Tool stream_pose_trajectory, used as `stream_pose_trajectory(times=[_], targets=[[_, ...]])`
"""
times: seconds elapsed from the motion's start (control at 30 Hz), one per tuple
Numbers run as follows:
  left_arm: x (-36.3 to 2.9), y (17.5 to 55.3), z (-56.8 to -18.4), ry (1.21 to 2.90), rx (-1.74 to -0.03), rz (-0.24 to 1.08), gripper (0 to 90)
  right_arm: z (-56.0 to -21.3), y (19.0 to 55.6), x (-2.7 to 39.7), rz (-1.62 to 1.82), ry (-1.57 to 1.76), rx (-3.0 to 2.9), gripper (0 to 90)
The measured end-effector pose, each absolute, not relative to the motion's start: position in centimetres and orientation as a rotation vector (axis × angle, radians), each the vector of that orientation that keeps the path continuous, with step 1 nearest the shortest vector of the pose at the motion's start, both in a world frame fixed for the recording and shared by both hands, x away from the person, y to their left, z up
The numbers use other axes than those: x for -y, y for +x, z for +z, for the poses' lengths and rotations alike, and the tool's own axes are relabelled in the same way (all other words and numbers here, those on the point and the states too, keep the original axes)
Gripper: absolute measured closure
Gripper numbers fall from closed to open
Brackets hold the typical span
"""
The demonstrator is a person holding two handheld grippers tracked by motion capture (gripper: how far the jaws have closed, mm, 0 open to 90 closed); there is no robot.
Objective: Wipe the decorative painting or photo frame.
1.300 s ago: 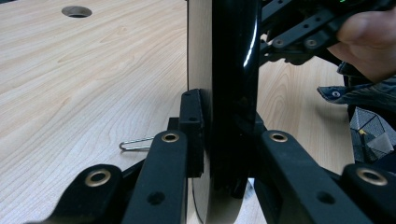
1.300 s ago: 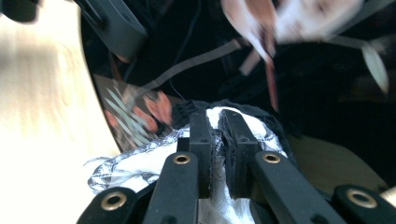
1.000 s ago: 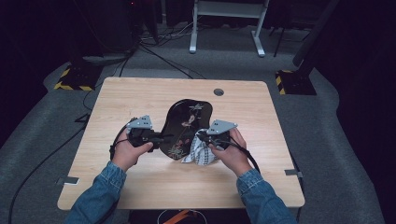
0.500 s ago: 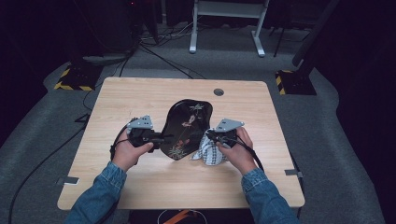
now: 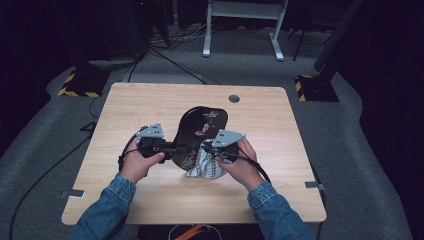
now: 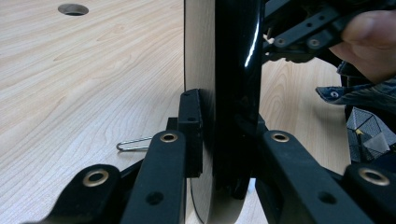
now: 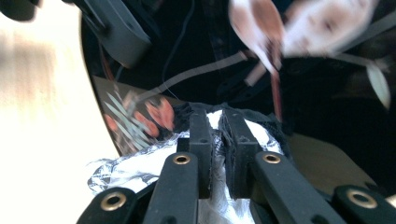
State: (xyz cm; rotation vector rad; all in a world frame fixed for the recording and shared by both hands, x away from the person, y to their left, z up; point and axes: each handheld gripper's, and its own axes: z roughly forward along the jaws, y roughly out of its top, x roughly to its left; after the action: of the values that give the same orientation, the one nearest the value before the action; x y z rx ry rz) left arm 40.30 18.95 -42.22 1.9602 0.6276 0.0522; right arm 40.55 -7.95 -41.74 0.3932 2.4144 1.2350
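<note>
Right gripper (image 5: 209, 150) has shifted its one patterned cloth (image 5: 205, 166) back leftward against the one black lacquered tray (image 5: 202, 131), jaws pinching cloth; left gripper (image 5: 172, 149) clamps the tray's edge, mid-table (image 5: 150, 105)

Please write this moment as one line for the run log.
left gripper: shut on black tray edge, tray tilted | right gripper: shut on patterned cloth, cloth against tray | table: paper clip
</note>
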Motion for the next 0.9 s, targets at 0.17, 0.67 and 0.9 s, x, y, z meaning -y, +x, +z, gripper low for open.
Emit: stream_pose_trajectory(times=[0.17, 0.67, 0.9], targets=[[-18.9, 40.3, -42.2, 1.963, -0.627, 0.058, 78.1, -41.3, 40.0, 7.1, 1.258, 0.342, -2.412, 84.0], [-18.9, 40.3, -42.2, 1.962, -0.623, 0.049, 77.5, -43.9, 41.7, 10.4, 1.231, 0.502, -2.419, 84.0], [-18.9, 40.2, -42.2, 1.965, -0.622, 0.049, 77.4, -45.1, 42.5, 12.2, 1.158, 0.573, -2.419, 84.0]])
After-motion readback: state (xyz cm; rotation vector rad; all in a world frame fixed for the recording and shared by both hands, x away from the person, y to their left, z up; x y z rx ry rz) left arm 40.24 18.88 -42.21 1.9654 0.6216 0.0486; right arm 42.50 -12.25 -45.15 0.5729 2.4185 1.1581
